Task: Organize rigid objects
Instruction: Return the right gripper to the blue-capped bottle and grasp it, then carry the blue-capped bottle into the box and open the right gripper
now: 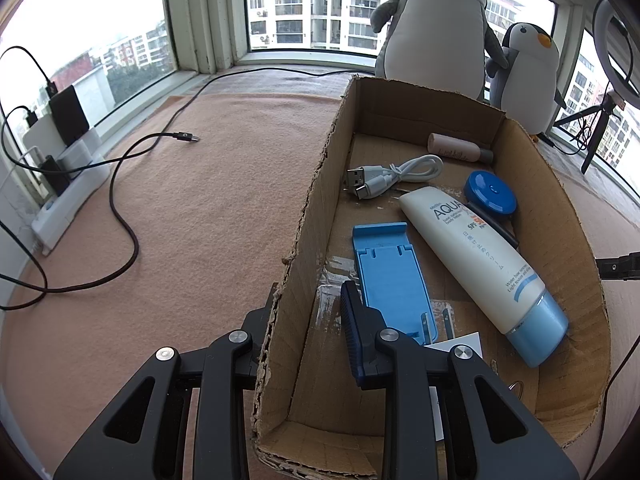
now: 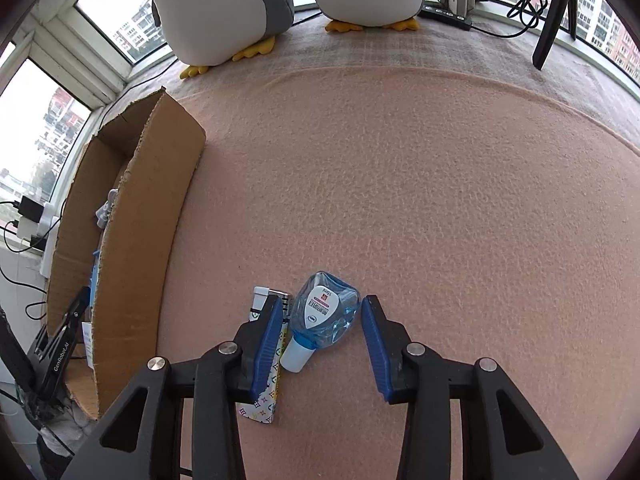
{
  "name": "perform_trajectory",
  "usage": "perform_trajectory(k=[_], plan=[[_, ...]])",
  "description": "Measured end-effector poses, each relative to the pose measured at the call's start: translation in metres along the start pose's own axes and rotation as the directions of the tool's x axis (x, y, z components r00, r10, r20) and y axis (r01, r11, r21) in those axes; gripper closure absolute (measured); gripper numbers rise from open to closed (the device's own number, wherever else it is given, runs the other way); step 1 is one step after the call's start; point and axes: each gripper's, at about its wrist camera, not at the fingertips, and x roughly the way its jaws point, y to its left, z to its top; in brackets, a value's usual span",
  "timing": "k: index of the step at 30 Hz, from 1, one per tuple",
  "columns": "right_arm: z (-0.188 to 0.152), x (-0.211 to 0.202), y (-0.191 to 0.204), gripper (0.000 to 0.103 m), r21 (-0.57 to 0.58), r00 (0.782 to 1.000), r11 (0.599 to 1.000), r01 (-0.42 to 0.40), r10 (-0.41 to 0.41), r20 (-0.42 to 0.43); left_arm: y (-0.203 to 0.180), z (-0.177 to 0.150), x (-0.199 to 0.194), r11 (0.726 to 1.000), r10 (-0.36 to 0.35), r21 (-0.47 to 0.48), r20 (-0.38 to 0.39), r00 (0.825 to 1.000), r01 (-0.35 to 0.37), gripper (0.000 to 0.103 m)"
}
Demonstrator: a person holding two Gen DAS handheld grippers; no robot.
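A cardboard box point(image 1: 316, 184) holds a blue phone stand point(image 1: 388, 276), a white lotion tube point(image 1: 476, 256), a blue round case point(image 1: 490, 192), a white USB cable point(image 1: 392, 176) and a small pink bottle point(image 1: 456, 148). My left gripper point(image 1: 308, 320) is open and straddles the box's left wall, one finger inside, one outside. In the right wrist view my right gripper point(image 2: 320, 340) is open around a small clear blue bottle point(image 2: 324, 316) lying on the pink cloth. A patterned lighter point(image 2: 268, 360) lies under the left finger. The box point(image 2: 132, 248) stands to the left.
Two plush penguins point(image 1: 436, 28) stand behind the box. A black USB cable point(image 1: 128, 200) trails over the pink cloth at left, beside a white power strip point(image 1: 68, 196) with chargers. A tripod point(image 2: 552, 12) stands at the back right by the windows.
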Motion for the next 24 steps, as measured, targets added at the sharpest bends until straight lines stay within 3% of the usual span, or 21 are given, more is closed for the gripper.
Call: perform_trajectory(k=[7, 15, 24], plan=[[0.002, -0.002, -0.006, 0.070, -0.030, 0.999, 0.999, 0.031, -0.031, -0.008, 0.000, 0.000, 0.000, 1.000, 0.000, 0.000, 0.000, 1.000, 0.000, 0.078], [-0.005, 0.000, 0.011, 0.070, -0.135, 0.992, 0.983, 0.125, -0.125, 0.014, 0.000, 0.000, 0.000, 1.000, 0.000, 0.000, 0.000, 1.000, 0.000, 0.078], [-0.010, -0.002, 0.011, 0.071, -0.151, 0.992, 0.980, 0.128, -0.124, 0.038, 0.000, 0.000, 0.000, 1.000, 0.000, 0.000, 0.000, 1.000, 0.000, 0.078]])
